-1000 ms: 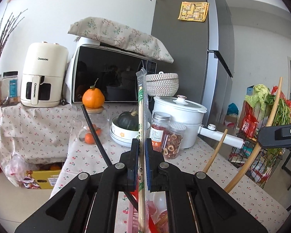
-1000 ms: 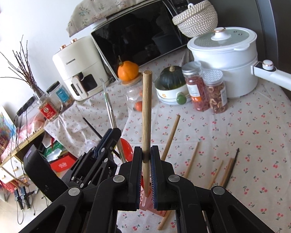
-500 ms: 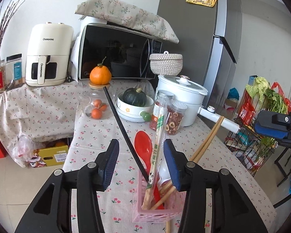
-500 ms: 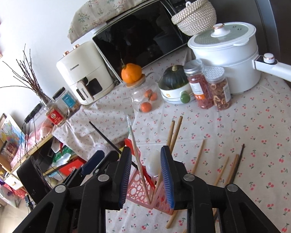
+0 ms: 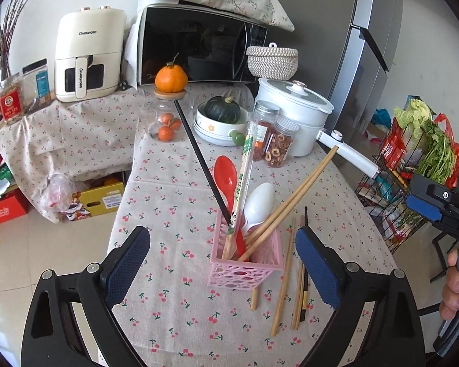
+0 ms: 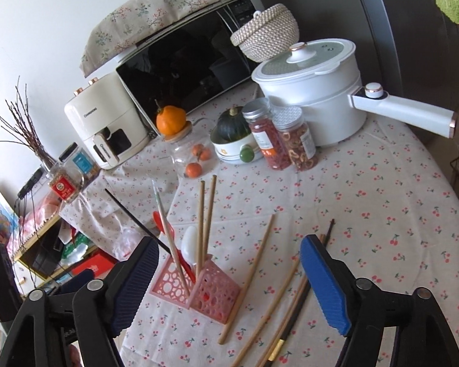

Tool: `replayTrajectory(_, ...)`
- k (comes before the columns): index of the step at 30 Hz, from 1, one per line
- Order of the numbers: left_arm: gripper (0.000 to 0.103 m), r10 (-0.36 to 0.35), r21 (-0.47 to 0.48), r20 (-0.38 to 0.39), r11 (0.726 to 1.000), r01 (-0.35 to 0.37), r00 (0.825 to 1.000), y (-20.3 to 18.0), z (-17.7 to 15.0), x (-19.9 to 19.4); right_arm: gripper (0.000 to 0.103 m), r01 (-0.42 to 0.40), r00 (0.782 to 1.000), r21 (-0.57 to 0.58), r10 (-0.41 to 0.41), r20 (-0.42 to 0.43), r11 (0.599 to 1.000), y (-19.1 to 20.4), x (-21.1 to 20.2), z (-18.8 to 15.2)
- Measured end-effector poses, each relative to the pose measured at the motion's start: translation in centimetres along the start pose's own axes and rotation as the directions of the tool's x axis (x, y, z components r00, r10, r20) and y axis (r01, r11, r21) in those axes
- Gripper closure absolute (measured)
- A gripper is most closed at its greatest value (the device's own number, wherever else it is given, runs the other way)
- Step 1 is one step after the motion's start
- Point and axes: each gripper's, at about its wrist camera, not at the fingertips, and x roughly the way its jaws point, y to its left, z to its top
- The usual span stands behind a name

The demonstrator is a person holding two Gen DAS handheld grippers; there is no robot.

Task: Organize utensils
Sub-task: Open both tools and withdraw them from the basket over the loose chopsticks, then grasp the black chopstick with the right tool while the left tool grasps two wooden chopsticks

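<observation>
A pink perforated utensil holder (image 5: pixel 244 267) (image 6: pixel 205 290) stands on the cherry-print tablecloth. It holds a red spoon (image 5: pixel 226 174), a white spoon (image 5: pixel 260 198), a wrapped pair of chopsticks (image 5: pixel 244 165), a black chopstick (image 5: pixel 199 156) and two wooden chopsticks (image 5: pixel 296 195) (image 6: pixel 206 214). Several loose wooden chopsticks (image 5: pixel 286 278) (image 6: pixel 254 275) and a dark one (image 5: pixel 304 263) lie on the cloth to its right. My left gripper (image 5: pixel 223 272) is open and empty, above and in front of the holder. My right gripper (image 6: pixel 229 284) is open and empty above the holder; it also shows in the left wrist view (image 5: pixel 431 205).
Behind stand two spice jars (image 5: pixel 275 140), a bowl with a green squash (image 5: pixel 223 116), a white pot with a long handle (image 6: pixel 315 91), a glass jar with an orange on top (image 5: pixel 168 104), a microwave (image 5: pixel 199 46) and an air fryer (image 5: pixel 88 55). A vegetable rack (image 5: pixel 419 153) stands right.
Both grippers let go of their chopsticks into the holder, opened wide and pulled back and up. The wrapped pair and the wooden chopstick now stand in the holder.
</observation>
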Motion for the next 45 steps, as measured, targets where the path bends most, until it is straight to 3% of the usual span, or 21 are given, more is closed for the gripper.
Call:
replayTrajectory(6,0.0,-0.033,0.021,-0.005,0.999,0.033,0.999,-0.3,-0.8,-0.4,0.007,0.095,0.994,-0.034,-0.097,-0.04,0.995,-1.1,1.1,-1.1)
replayTrajectory(13,0.0,-0.061,0.078,-0.067,0.995,0.067,0.996,-1.4,-2.3,0.7,0.006,0.2,0.966,-0.055,-0.207,-0.154,0.978,-3.1,4.7,-2.4)
replayTrajectory(21,0.0,-0.131,0.053,-0.165,0.989,0.142,0.977,-1.4,-4.0,2.0,0.006,0.329,0.887,-0.088,-0.339,-0.314,0.94,-6.2,11.0,-3.9)
replayTrajectory(27,0.0,-0.114,0.07,-0.19,0.989,0.129,0.975,-1.6,-4.5,2.7,0.006,0.406,0.831,-0.101,-0.413,-0.372,0.908,-8.3,14.3,-4.6)
replayTrajectory(31,0.0,-0.117,0.076,-0.235,0.987,0.139,0.965,-2.0,-4.9,3.5,0.006,0.429,0.811,-0.108,-0.435,-0.39,0.897,-9.0,15.6,-4.9)
replayTrajectory(37,0.0,-0.133,0.077,-0.266,0.984,0.158,0.955,-2.6,-5.4,3.9,0.006,0.428,0.805,-0.101,-0.43,-0.408,0.898,-8.9,16.8,-5.1)
replayTrajectory(41,0.0,-0.131,0.085,-0.276,0.983,0.16,0.952,-2.9,-5.6,3.9,0.006,0.462,0.774,-0.126,-0.468,-0.425,0.878,-9.0,17.7,-5.4)
replayTrajectory(45,0.0,-0.126,0.092,-0.286,0.983,0.158,0.95,-2.9,-5.8,4.1,0.006,0.465,0.774,-0.108,-0.463,-0.432,0.878,-9.3,17.8,-5.4)
